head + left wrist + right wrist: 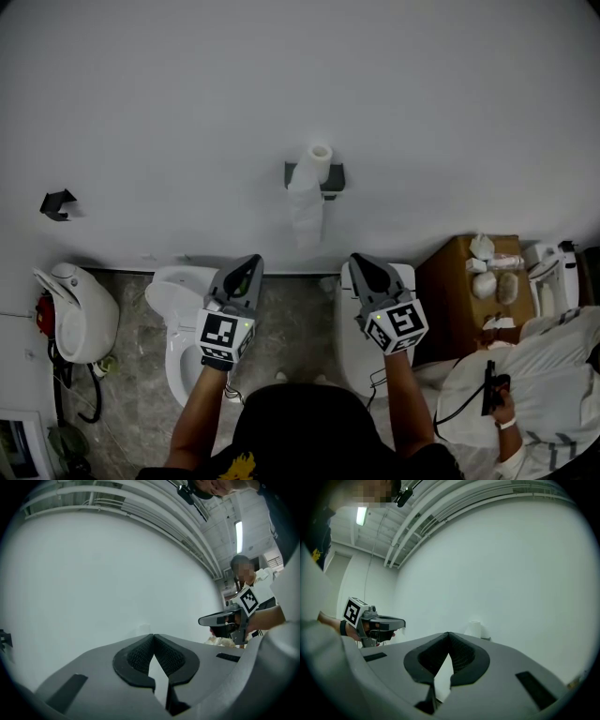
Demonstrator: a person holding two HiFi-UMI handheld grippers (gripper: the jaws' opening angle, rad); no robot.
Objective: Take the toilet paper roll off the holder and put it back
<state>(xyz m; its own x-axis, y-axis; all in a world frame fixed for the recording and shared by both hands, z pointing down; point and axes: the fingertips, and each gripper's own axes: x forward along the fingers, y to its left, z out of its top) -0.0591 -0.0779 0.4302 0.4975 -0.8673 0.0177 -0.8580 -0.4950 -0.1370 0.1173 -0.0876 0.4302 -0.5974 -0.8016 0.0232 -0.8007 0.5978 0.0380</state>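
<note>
Left gripper and right gripper are closed, empty.

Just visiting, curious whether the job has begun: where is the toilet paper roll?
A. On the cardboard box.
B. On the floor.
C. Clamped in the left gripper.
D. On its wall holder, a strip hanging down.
D: the toilet paper roll sits on the dark holder on the wall, a strip hanging below, while the left gripper and right gripper are shut on nothing, short of it.
</note>
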